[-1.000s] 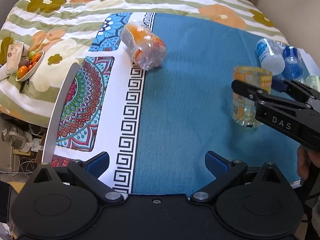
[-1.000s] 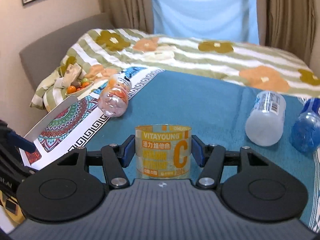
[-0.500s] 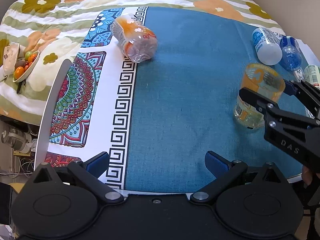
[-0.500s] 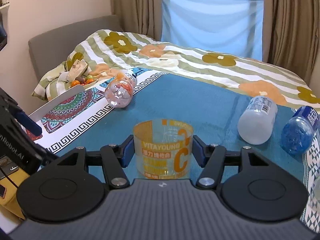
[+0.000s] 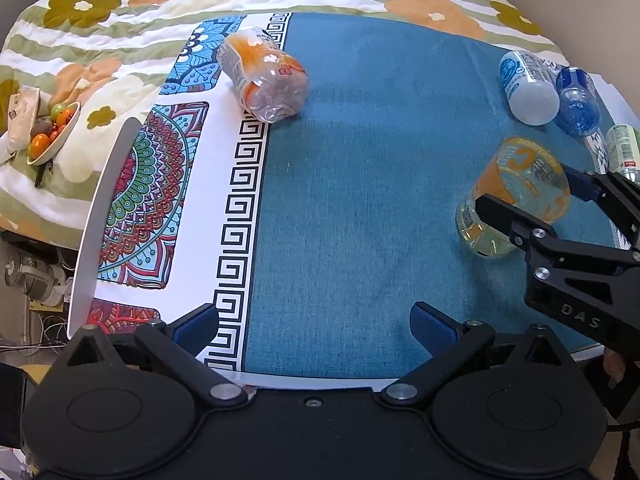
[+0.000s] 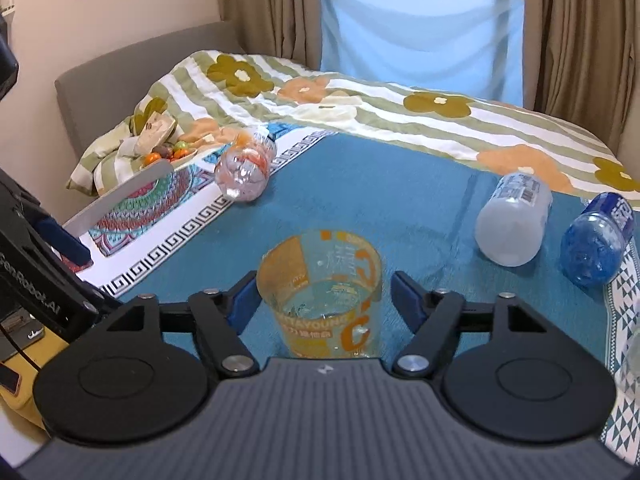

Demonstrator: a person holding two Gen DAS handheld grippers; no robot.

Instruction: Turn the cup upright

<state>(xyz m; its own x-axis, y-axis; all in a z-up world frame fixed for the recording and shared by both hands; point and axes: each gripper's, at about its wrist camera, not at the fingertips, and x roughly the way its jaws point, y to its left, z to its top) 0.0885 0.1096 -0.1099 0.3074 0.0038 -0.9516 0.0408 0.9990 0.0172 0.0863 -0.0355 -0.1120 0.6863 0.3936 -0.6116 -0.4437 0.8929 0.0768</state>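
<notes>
Cup: clear glossy plastic with orange print. Blue cloth on the tabletop: matt woven fabric, fine rough texture. Patterned mat: smooth, slightly glossy printed sheet. Right gripper: matt black plastic, ribbed grey housing, shiny metal pivot pins, fingers padded in matt blue. Left gripper: same build. Orange bottle: crinkled clear plastic, glossy label. White bottle: frosted plastic. Blue bottle: glossy, translucent. Floral quilt: soft matt cloth.
</notes>
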